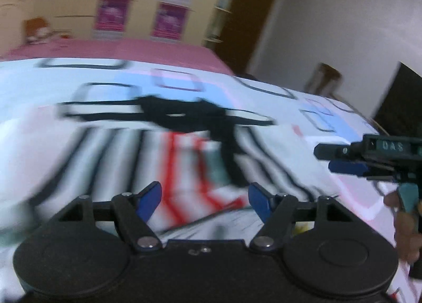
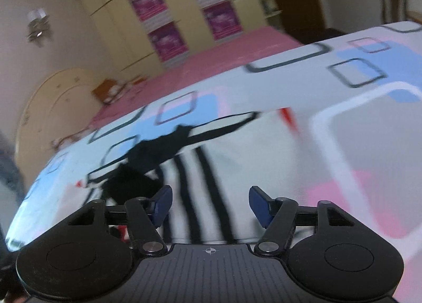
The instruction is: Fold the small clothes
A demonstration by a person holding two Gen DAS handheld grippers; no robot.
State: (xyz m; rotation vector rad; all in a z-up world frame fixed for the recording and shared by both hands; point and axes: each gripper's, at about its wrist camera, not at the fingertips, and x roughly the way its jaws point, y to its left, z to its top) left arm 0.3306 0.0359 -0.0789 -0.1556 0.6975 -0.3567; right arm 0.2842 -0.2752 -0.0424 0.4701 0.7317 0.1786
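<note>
While both views are smeared by motion, the biggest thing in them is a bed covered by a white sheet printed with blue, pink and black-outlined squares; a plain pink cover shows on its far part. Behind it stands a cream wardrobe with magenta posters on its doors.

On the sheet lies the small garment, white with black stripes, some red marking and a black collar or trim along its far edge. It is spread fairly flat, directly ahead of both cameras.

At the right edge of the left wrist view the right gripper comes in, held by a hand. Its blue pads sit apart, with nothing between them.

Smallest and nearest, the left gripper hangs just above the striped cloth with its blue pads spread well apart and nothing held. In the right wrist view, the right gripper is likewise open and empty over the cloth.

Judging from this, the main risk is a poor grasp: with the cloth lying flat on a soft sheet, a closing gripper could pinch the bed sheet along with the garment, or catch only one layer, dragging the piece askew. Quick movement could also let the fold land crooked or bunch the black trim.
</note>
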